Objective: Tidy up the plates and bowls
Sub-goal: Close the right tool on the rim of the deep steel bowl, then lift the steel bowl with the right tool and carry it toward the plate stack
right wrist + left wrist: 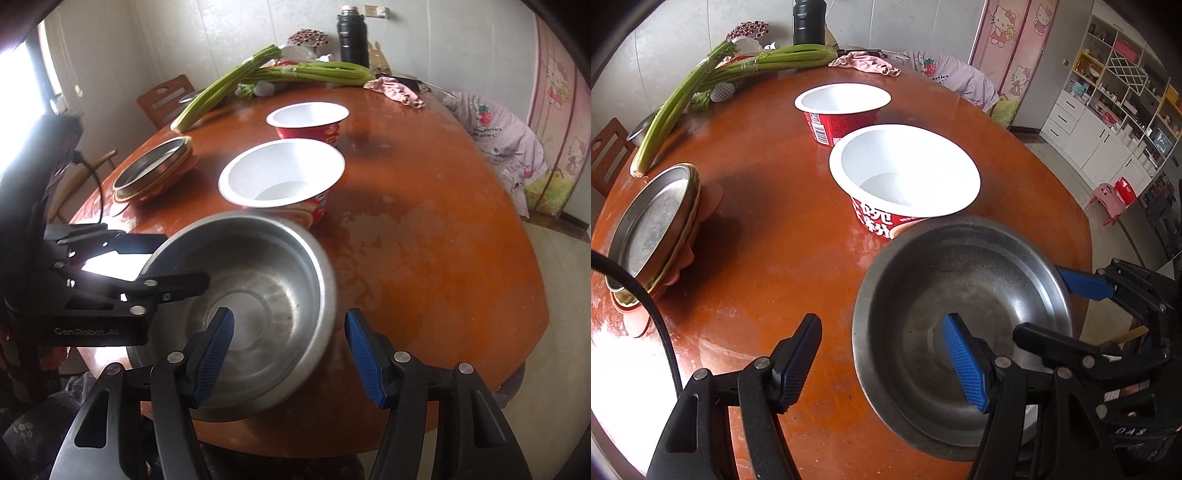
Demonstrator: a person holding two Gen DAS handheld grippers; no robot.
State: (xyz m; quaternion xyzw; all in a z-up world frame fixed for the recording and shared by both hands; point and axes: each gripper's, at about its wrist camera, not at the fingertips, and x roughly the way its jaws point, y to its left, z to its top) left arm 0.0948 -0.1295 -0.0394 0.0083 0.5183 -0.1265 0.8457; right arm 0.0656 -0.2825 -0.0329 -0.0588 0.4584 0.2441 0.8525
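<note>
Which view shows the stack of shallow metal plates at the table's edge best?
The right wrist view: the stack of shallow metal plates sits whole and unobstructed on the round orange-brown wooden table. In the left wrist view the stack lies at the distorted frame edge, with a black cable crossing its near end.

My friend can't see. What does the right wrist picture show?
A steel bowl sits near the edge of a round orange table, with the right gripper straddling its rim and the left gripper at its far side. Behind it stand two empty white-and-red paper bowls, stacked metal plates and celery.
</note>
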